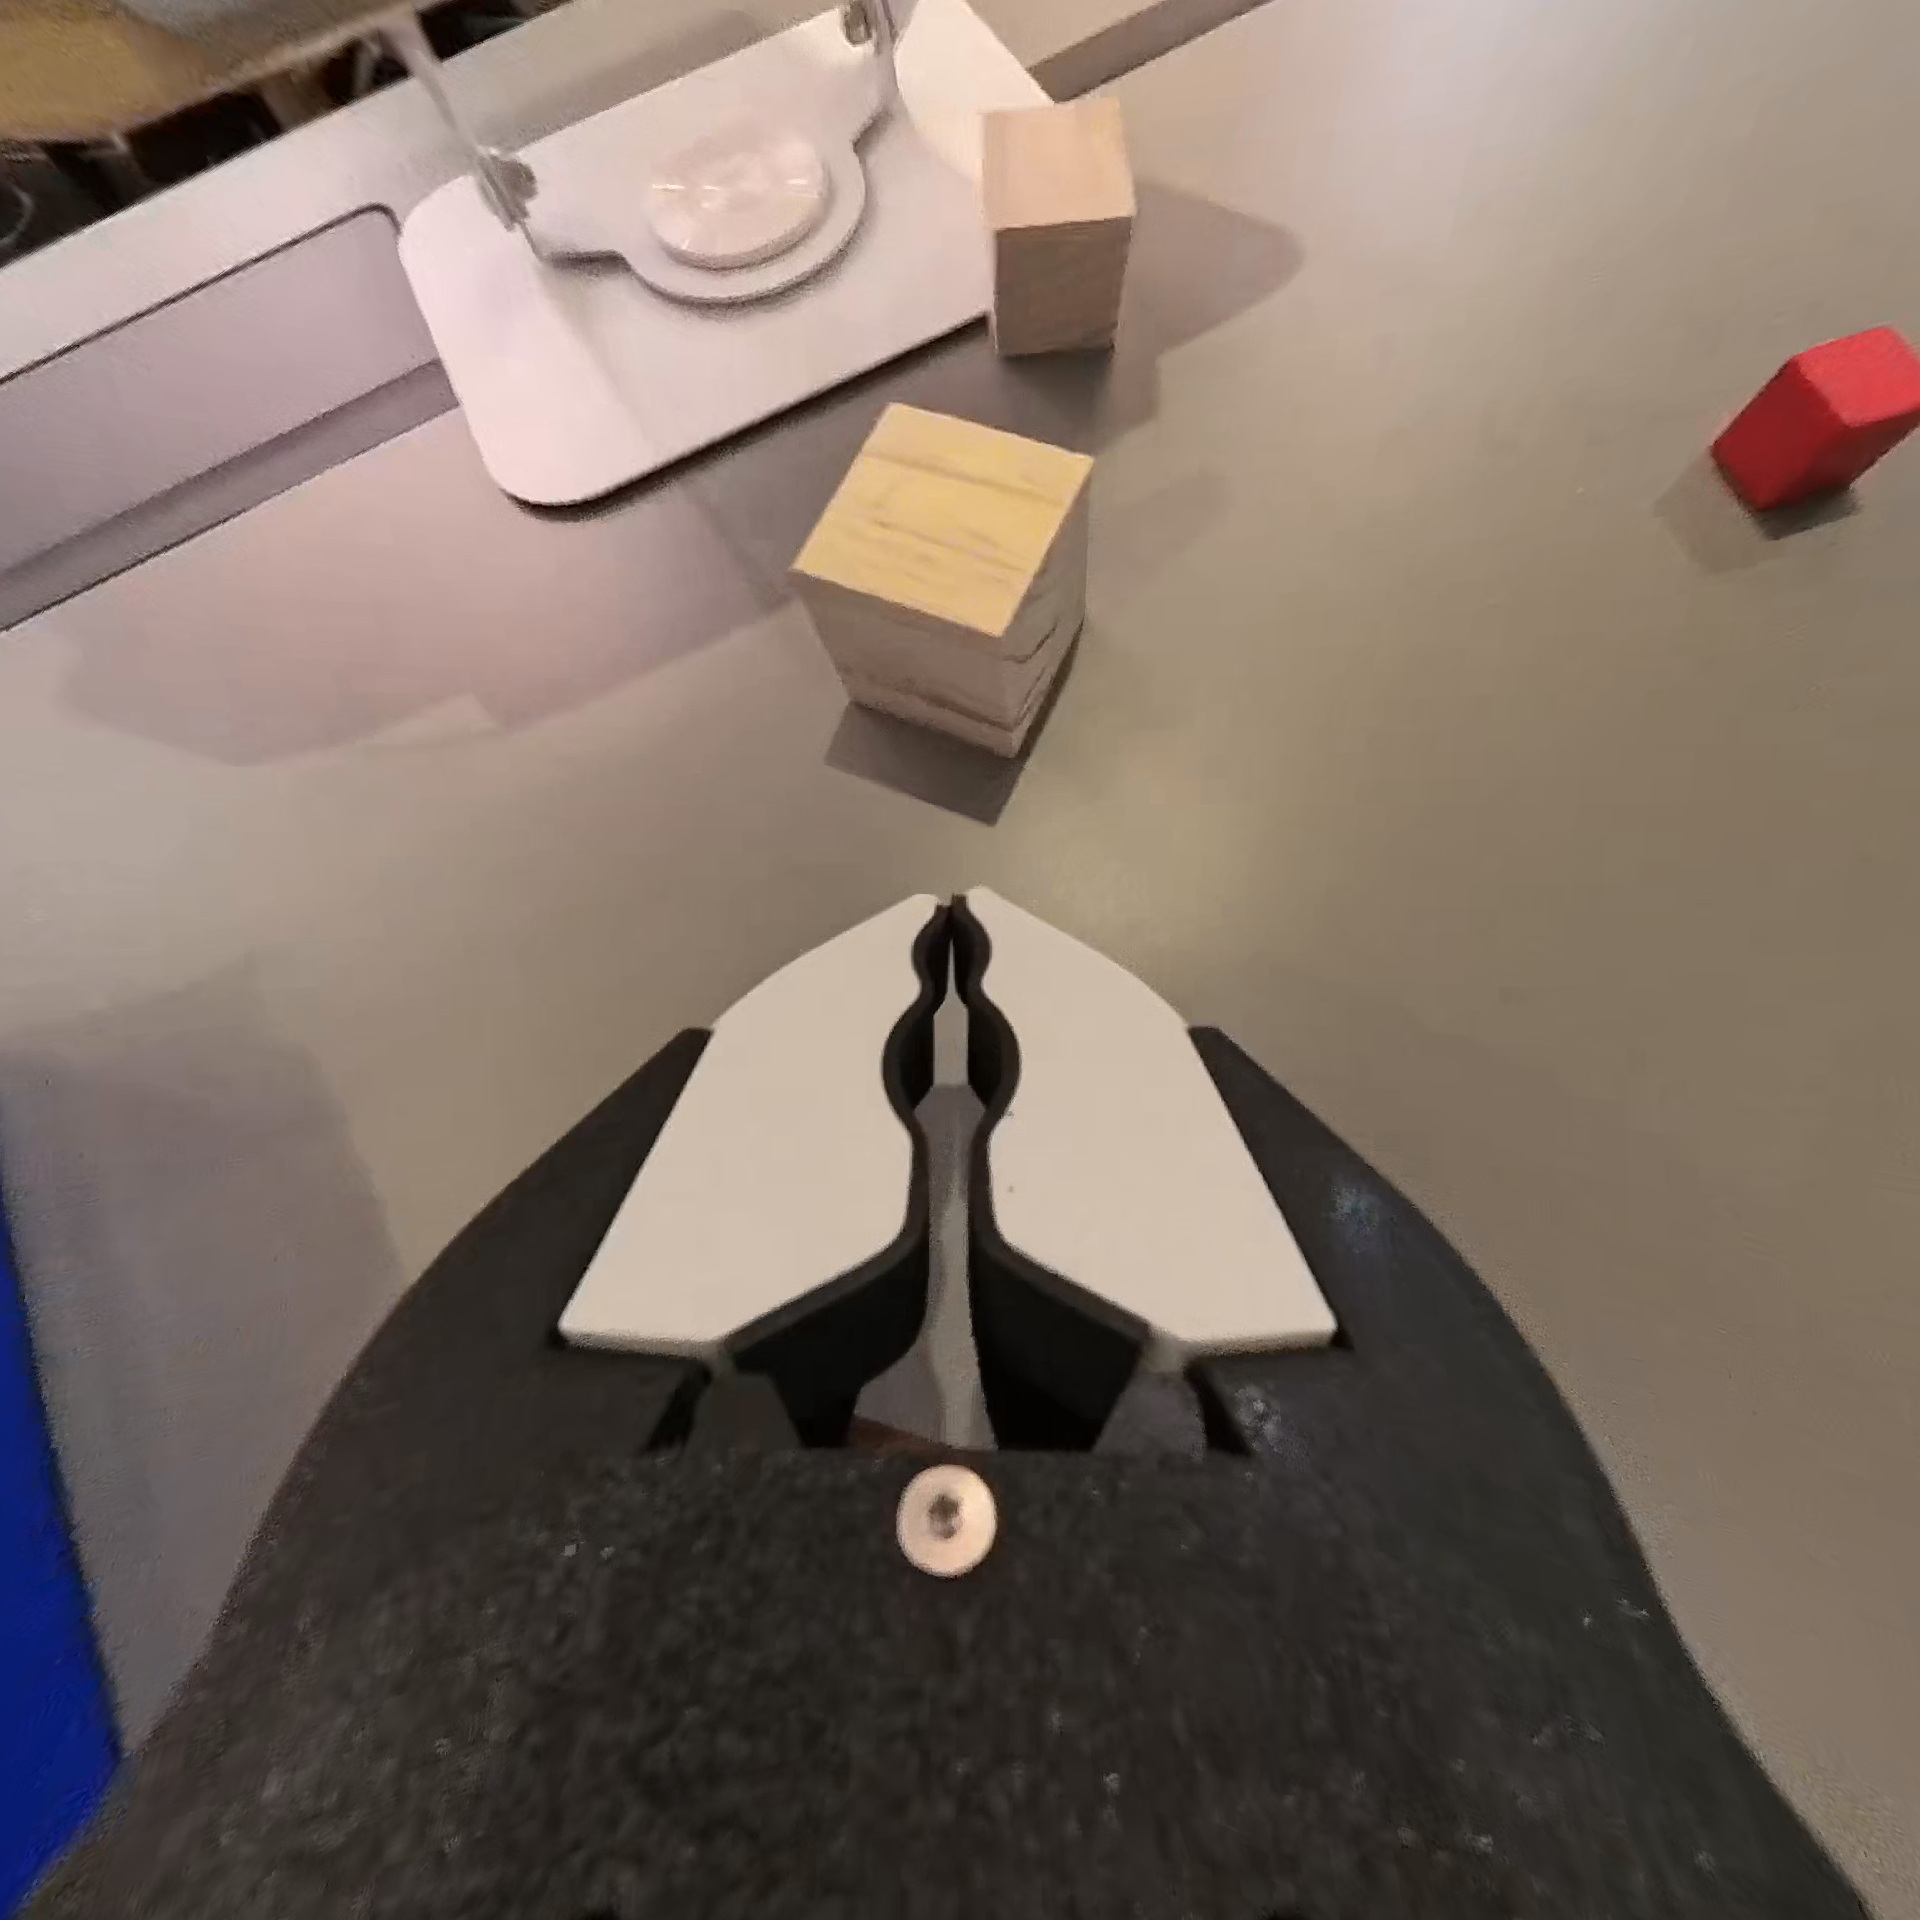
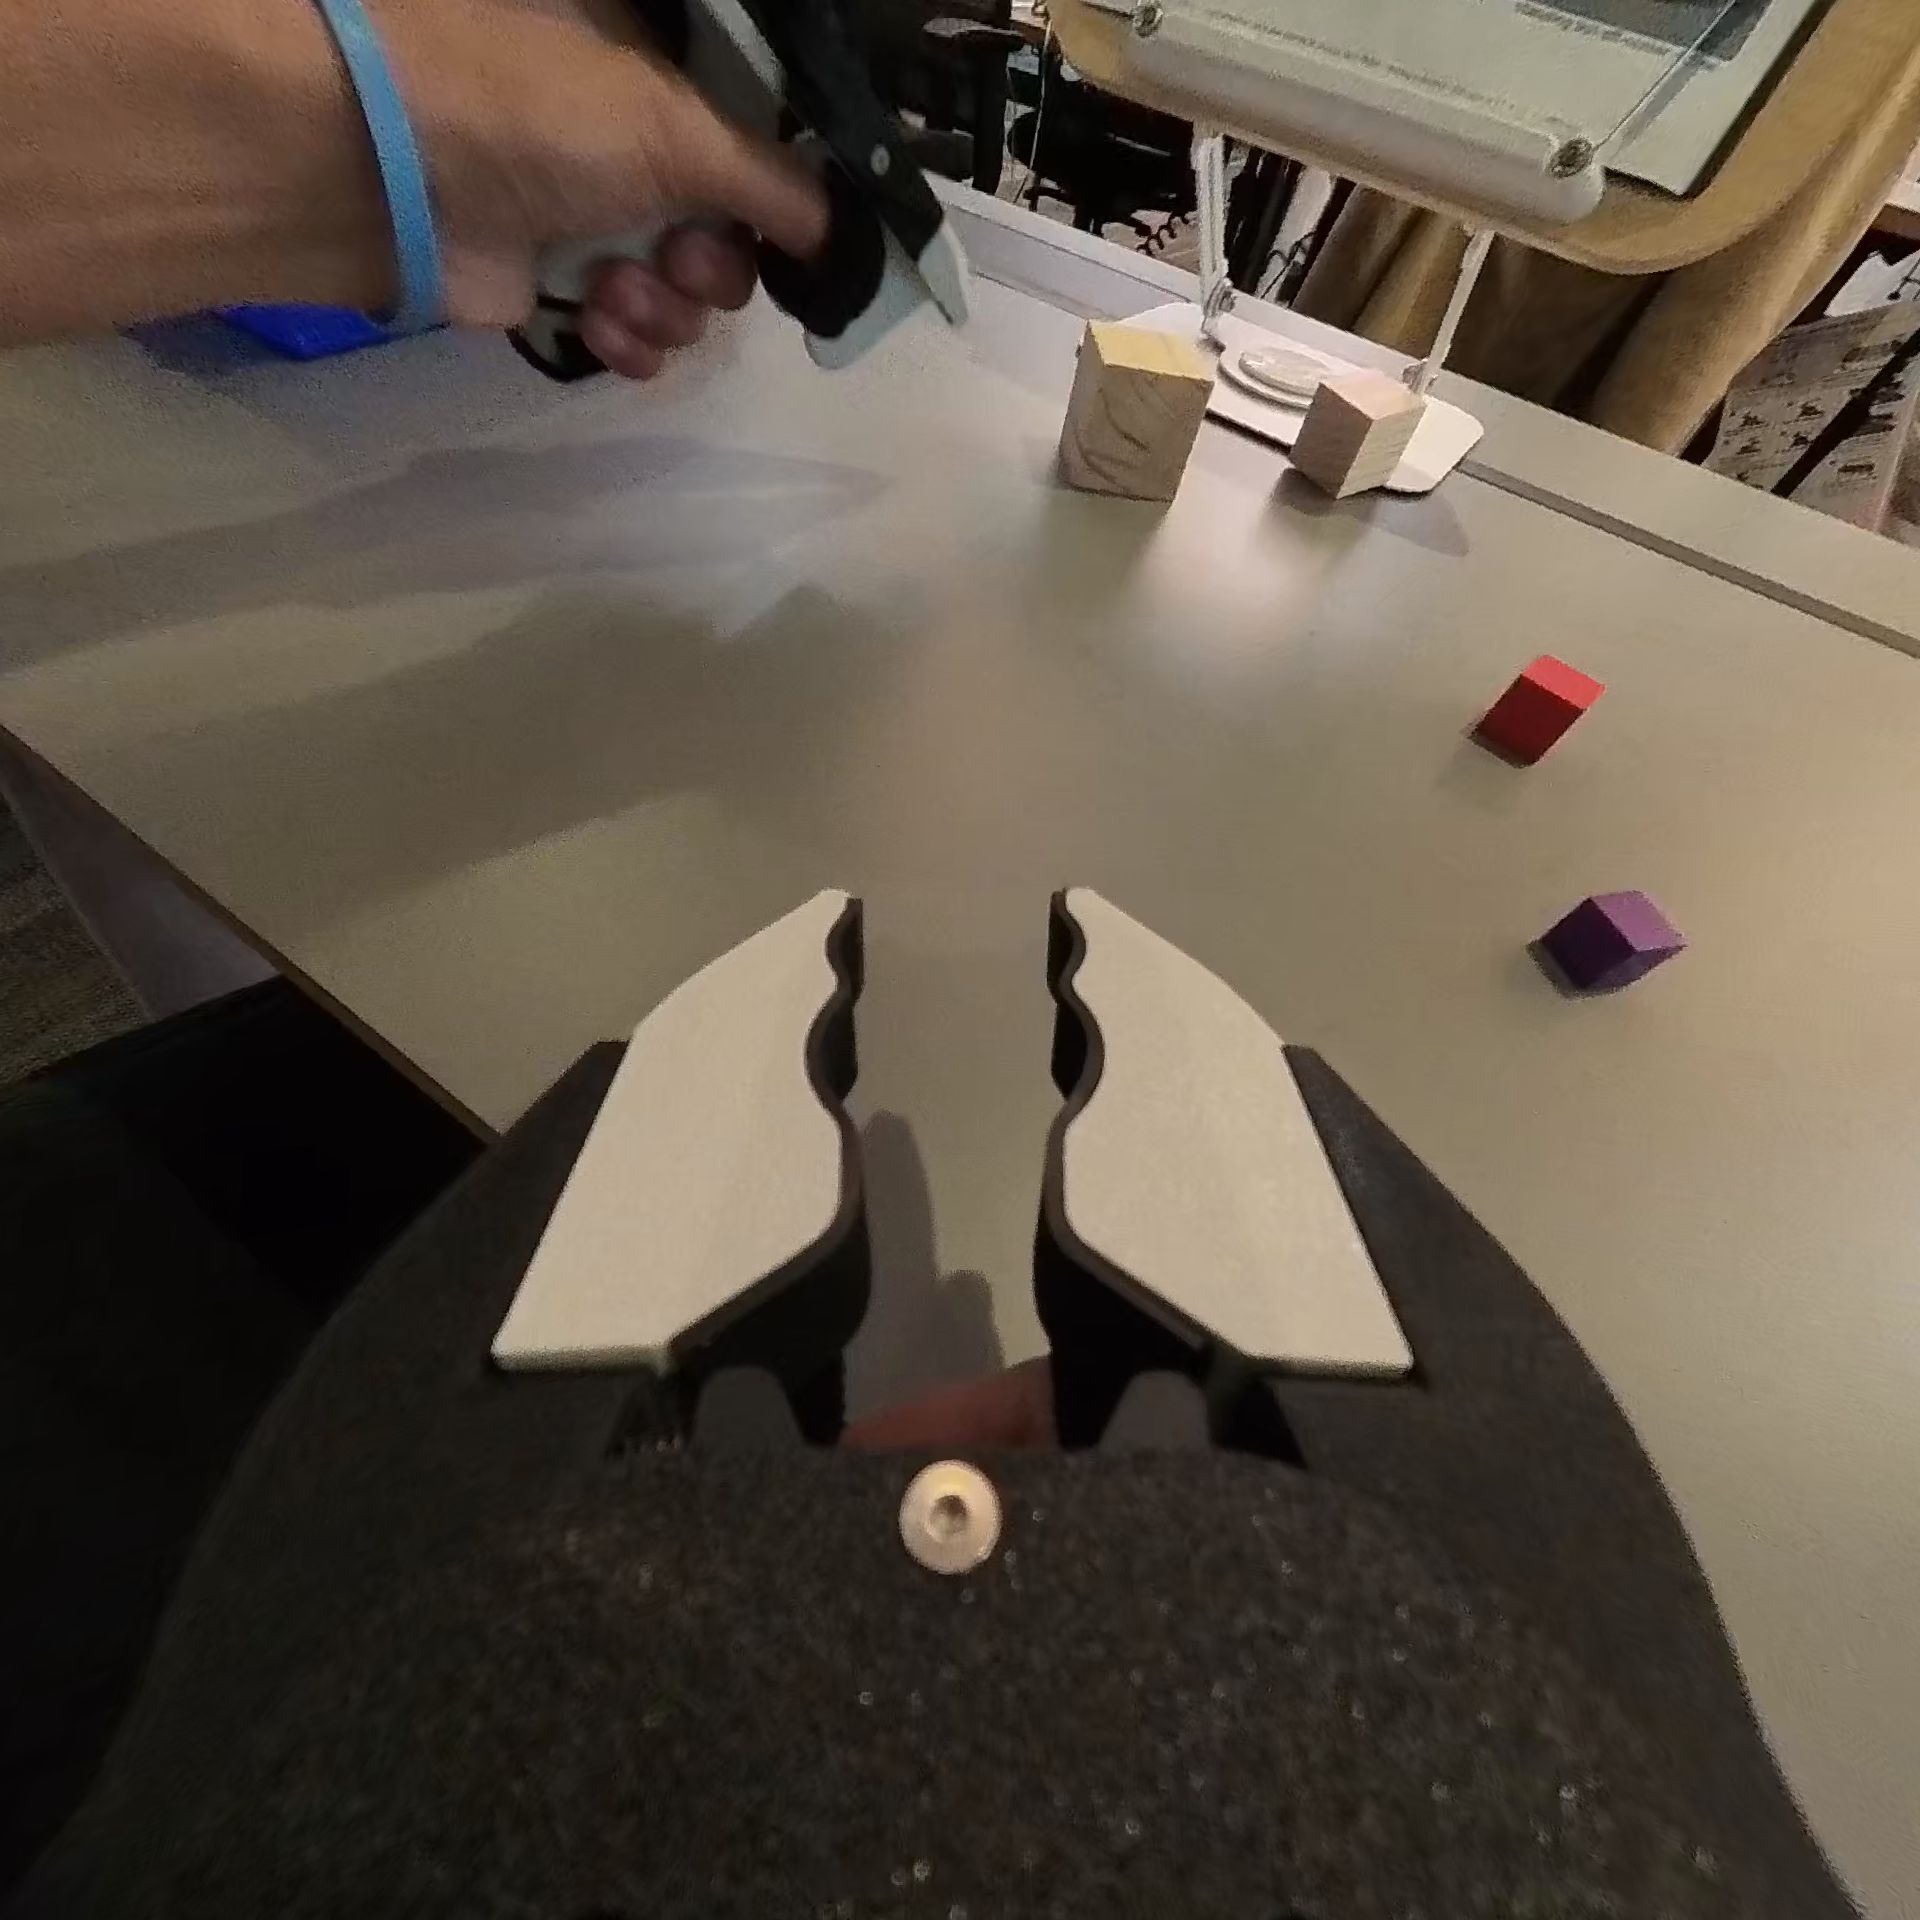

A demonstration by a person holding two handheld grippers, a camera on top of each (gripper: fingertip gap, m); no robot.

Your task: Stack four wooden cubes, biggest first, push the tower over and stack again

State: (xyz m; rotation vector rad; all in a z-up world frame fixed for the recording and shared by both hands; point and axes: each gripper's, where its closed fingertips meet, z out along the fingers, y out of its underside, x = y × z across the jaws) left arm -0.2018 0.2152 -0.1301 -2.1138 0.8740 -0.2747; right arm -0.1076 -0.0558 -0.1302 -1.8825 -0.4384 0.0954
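My left gripper (image 1: 954, 906) is shut with its fingertips together and nothing between them, held above the grey table (image 1: 1351, 831). Ahead of it stands the biggest wooden cube (image 1: 940, 566), with a smaller pale wooden cube (image 1: 1055, 234) behind it and a red cube (image 1: 1823, 431) at the right. My right gripper (image 2: 956, 925) is open and empty over the table near its front edge. The right wrist view shows the big cube (image 2: 1132, 416), the pale cube (image 2: 1356, 431), the red cube (image 2: 1538, 707), a purple cube (image 2: 1610, 940), and the left gripper (image 2: 883, 270) in a hand.
A white stand base (image 1: 665, 312) lies behind the cubes at the table's back, its upper part (image 2: 1403, 94) overhanging. The table's front edge (image 2: 260, 935) runs at the left. A blue object (image 2: 296, 327) lies by the hand. My hands' fingertips stand some 30 cm from each other. The biggest wooden cube (image 1: 940, 566) lies some 8 cm from my left tips, 35 cm from my right tips.
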